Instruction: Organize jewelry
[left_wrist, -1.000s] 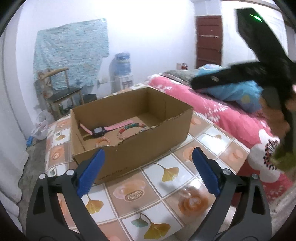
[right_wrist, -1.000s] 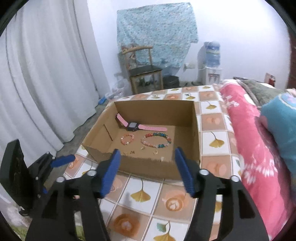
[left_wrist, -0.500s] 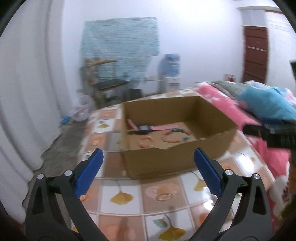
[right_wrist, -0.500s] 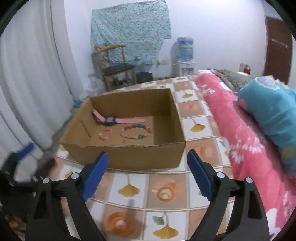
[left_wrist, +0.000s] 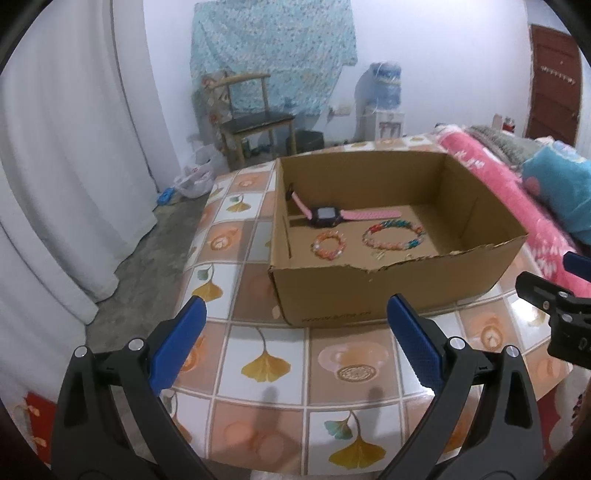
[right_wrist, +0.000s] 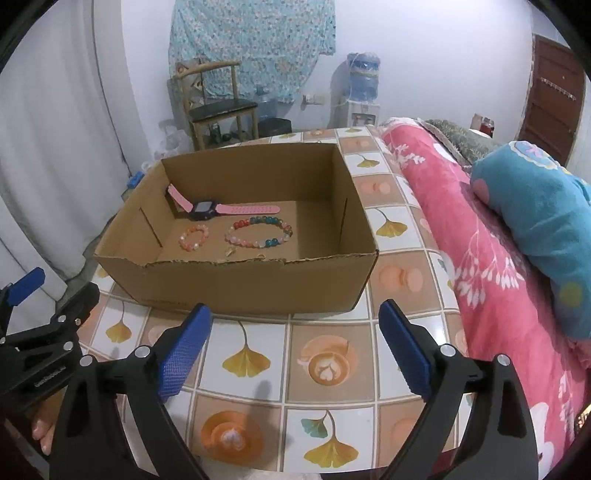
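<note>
An open cardboard box stands on the tiled table. Inside lie a pink-strapped watch, a small orange bead bracelet, a larger multicoloured bead bracelet and a few tiny gold pieces near the front wall. My left gripper is open and empty, in front of the box's left part. My right gripper is open and empty, in front of the box's right part. Both are apart from the box.
The table has a tile-pattern cloth. A bed with a pink blanket and blue pillow runs along the right. A wooden chair, water dispenser and white curtain stand behind and left.
Both grippers have swung to face the box squarely and steadied in front of it. The left view turned left, away from the bed. Both stayed open; the jewelry has not moved.
</note>
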